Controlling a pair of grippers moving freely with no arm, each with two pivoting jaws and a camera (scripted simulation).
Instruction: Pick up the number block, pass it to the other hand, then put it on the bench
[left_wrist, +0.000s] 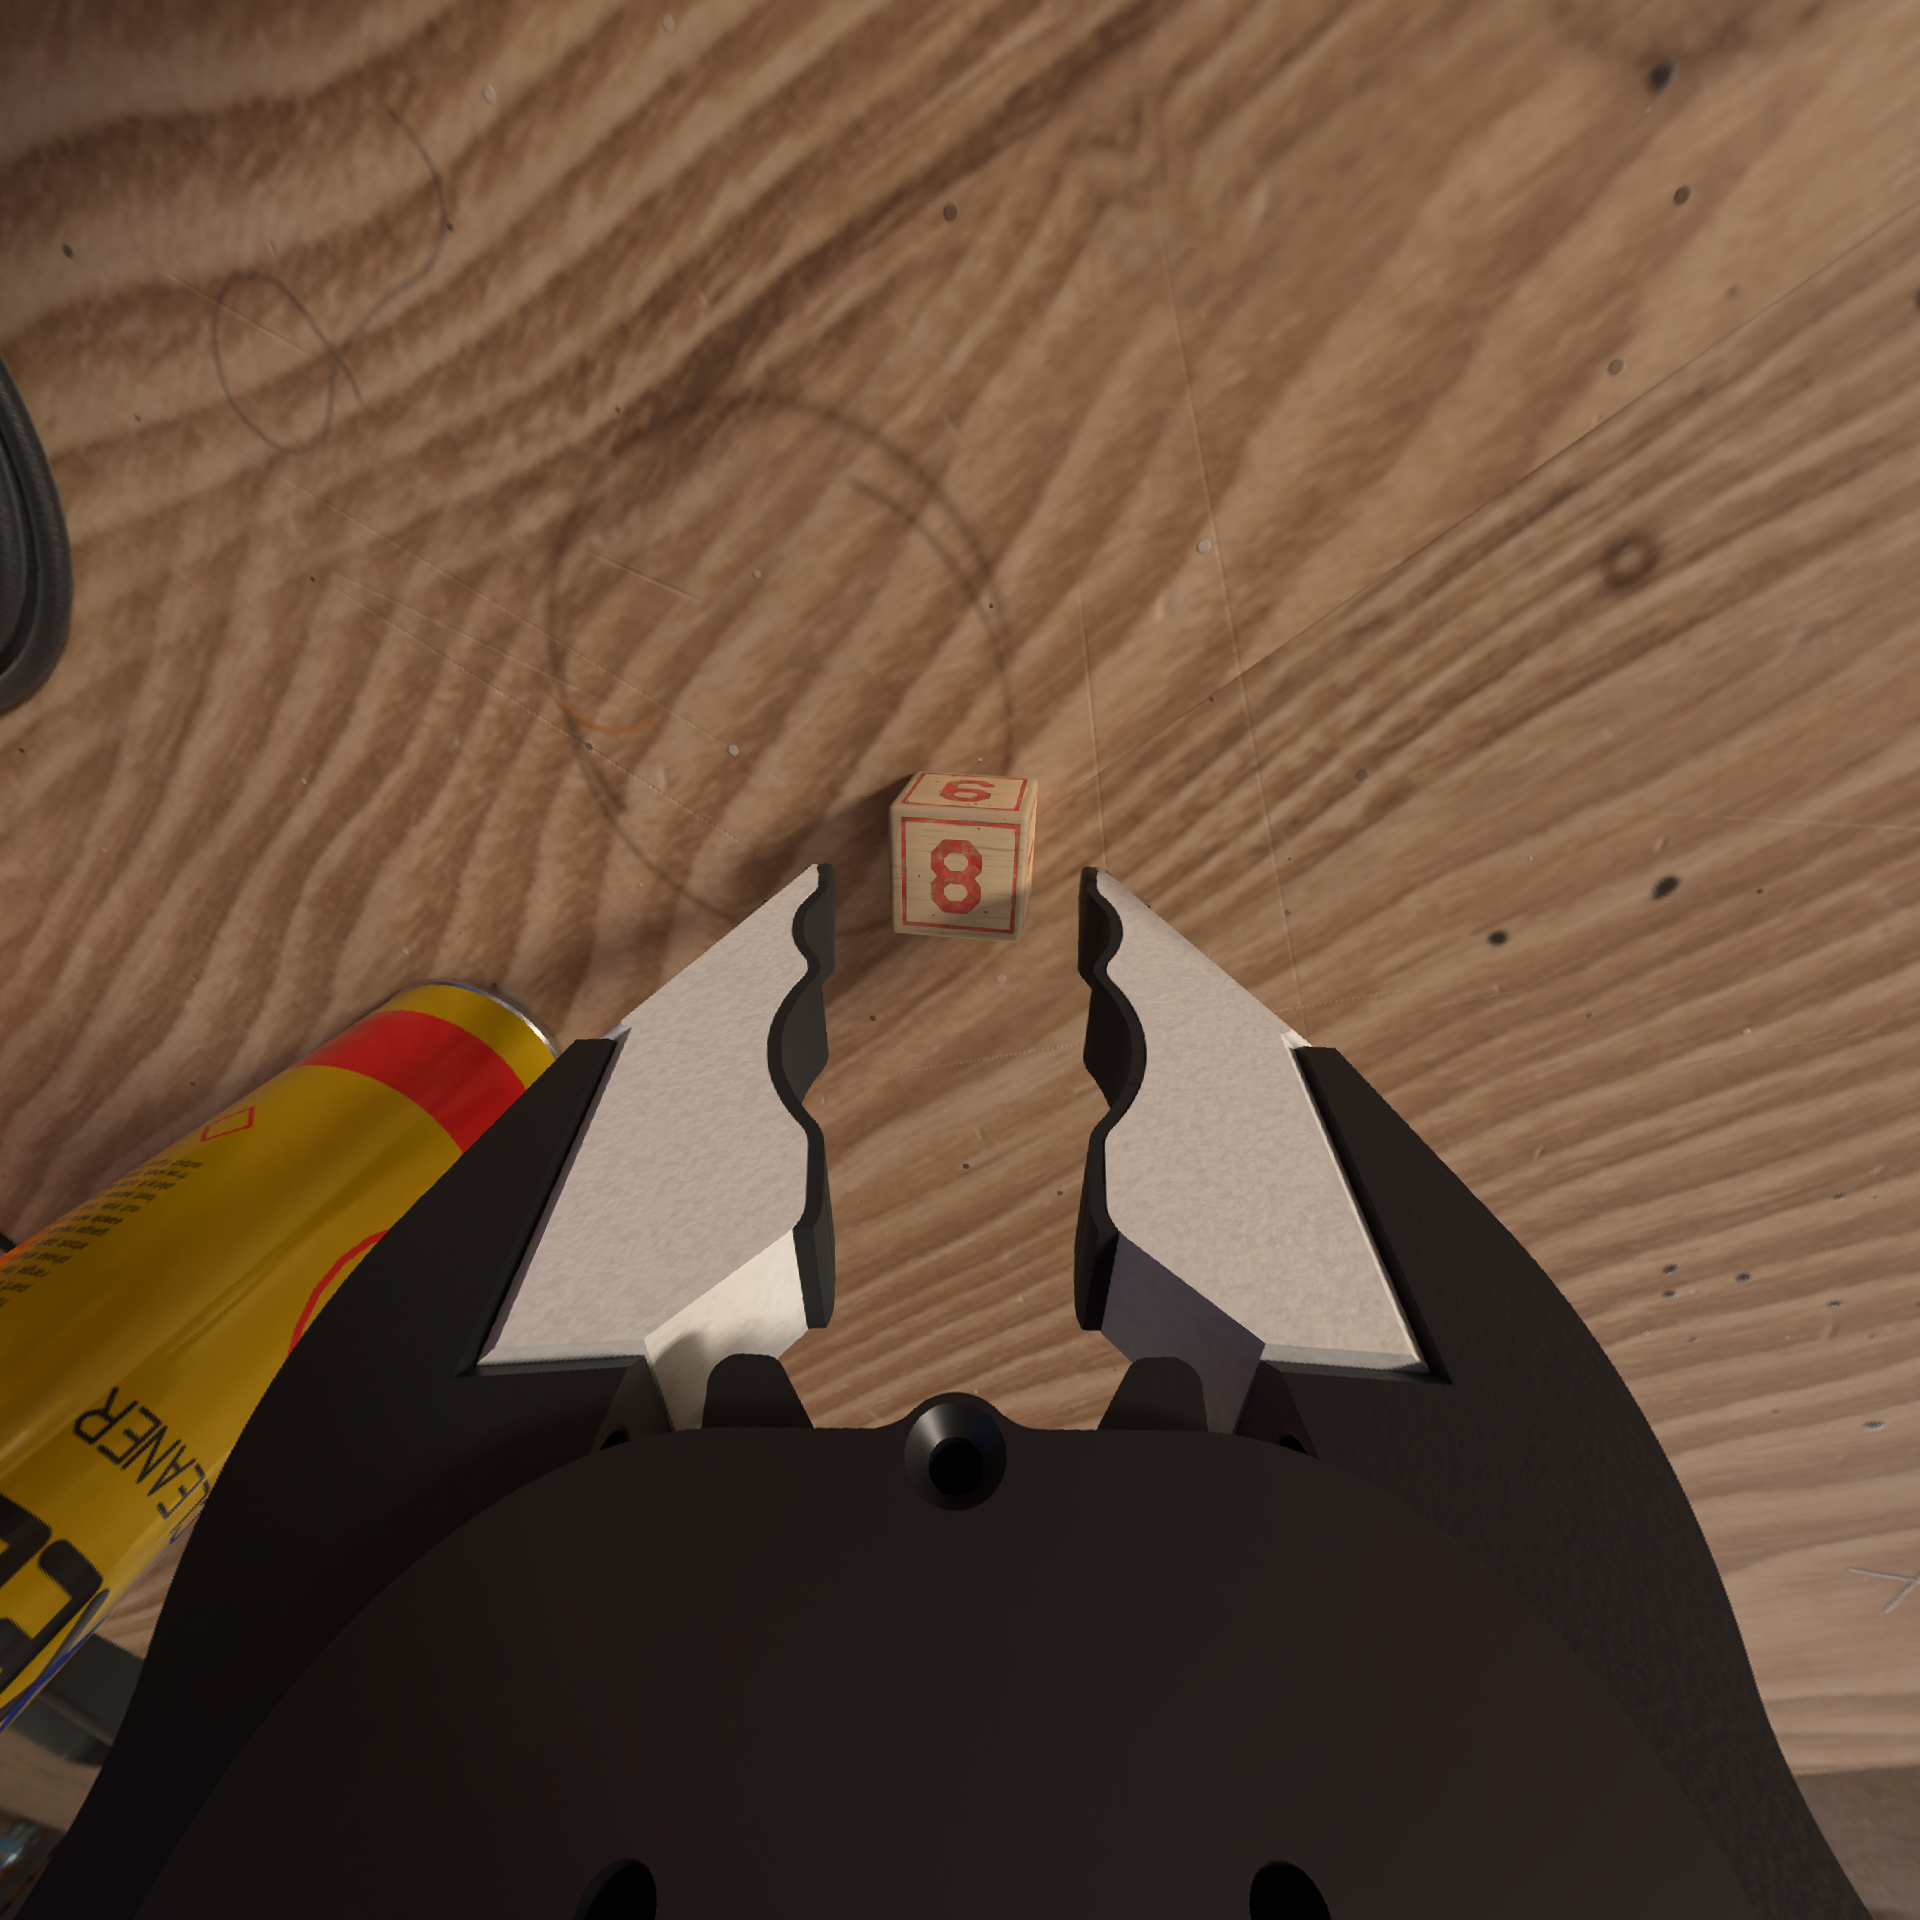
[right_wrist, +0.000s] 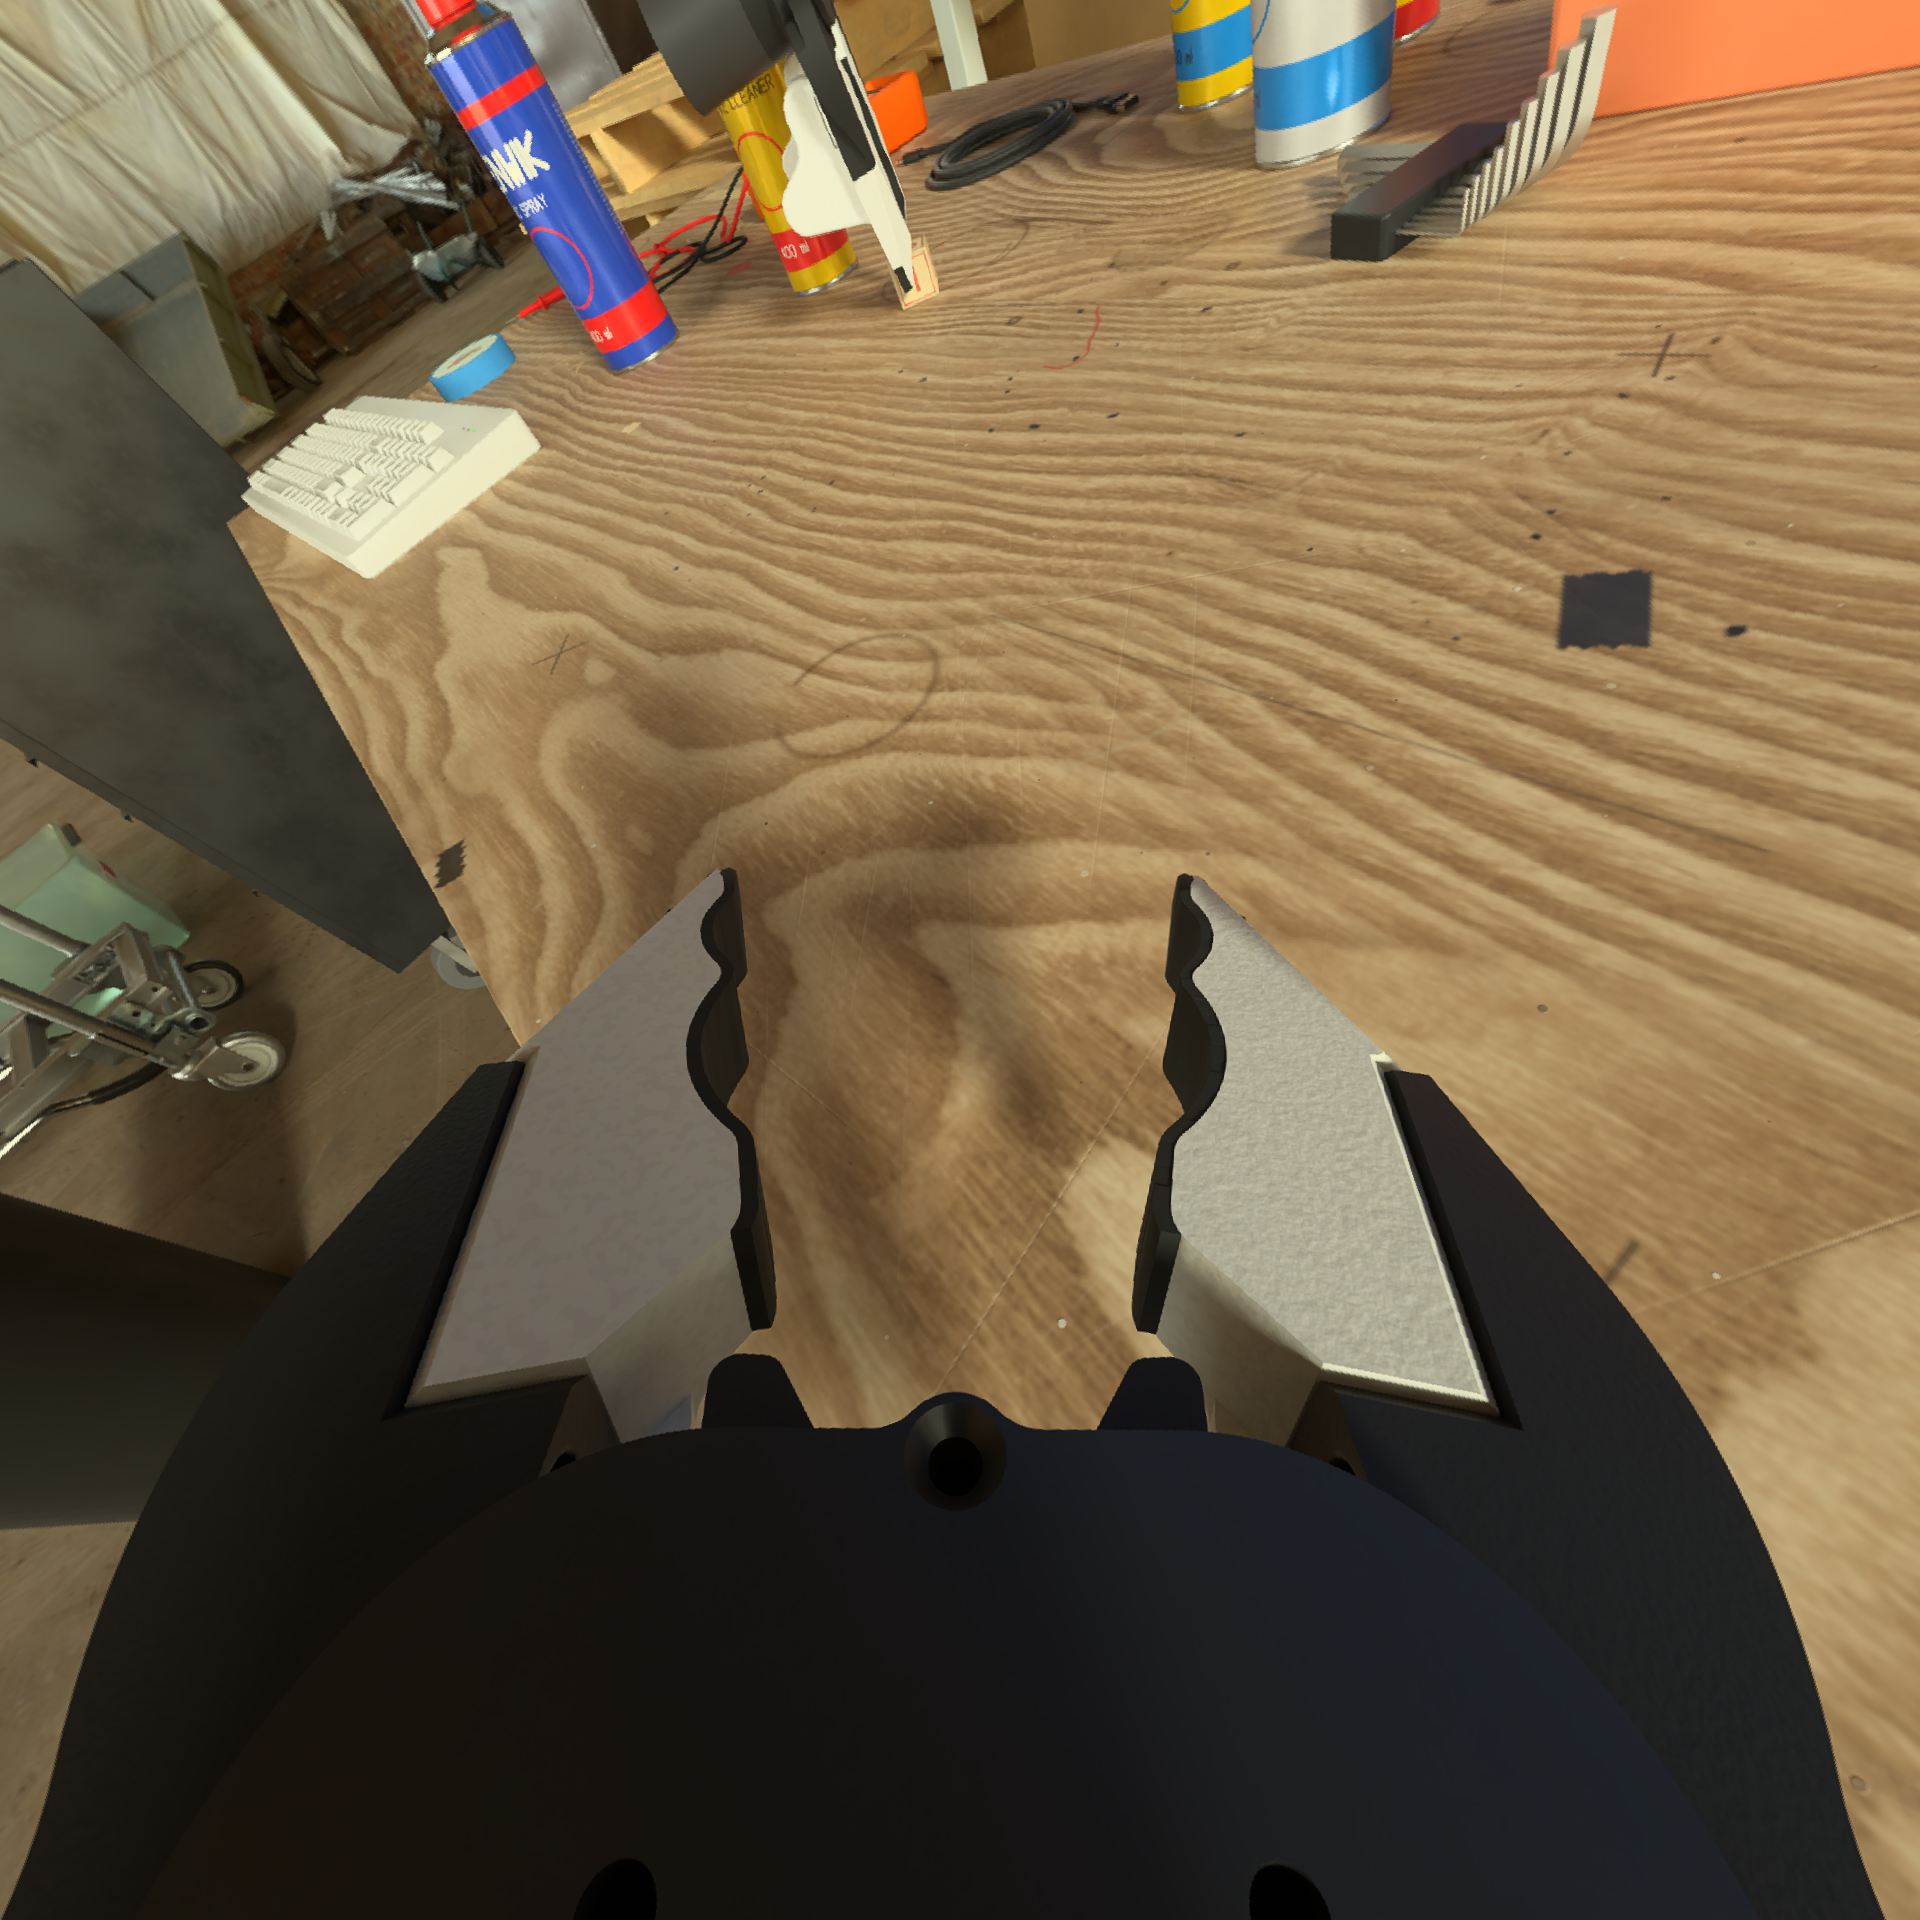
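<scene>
The number block (left_wrist: 961, 857) is a small pale wooden cube with red numerals. It rests on the wooden bench top (left_wrist: 1351, 520). My left gripper (left_wrist: 956, 878) is open, its fingertips on either side of the block's near face, not touching it. In the right wrist view the block (right_wrist: 921, 283) shows far off under the left gripper (right_wrist: 904, 272). My right gripper (right_wrist: 954, 883) is open and empty, low over bare bench (right_wrist: 1143, 623), far from the block.
A yellow and red spray can (left_wrist: 260, 1247) stands close left of my left gripper. A black cable (left_wrist: 26, 540) lies at left. Farther off: a blue spray can (right_wrist: 551, 197), a white keyboard (right_wrist: 390, 478), blue tape (right_wrist: 473, 366), a black comb-like rack (right_wrist: 1455, 187), cans (right_wrist: 1320, 73), an orange box (right_wrist: 1745, 42).
</scene>
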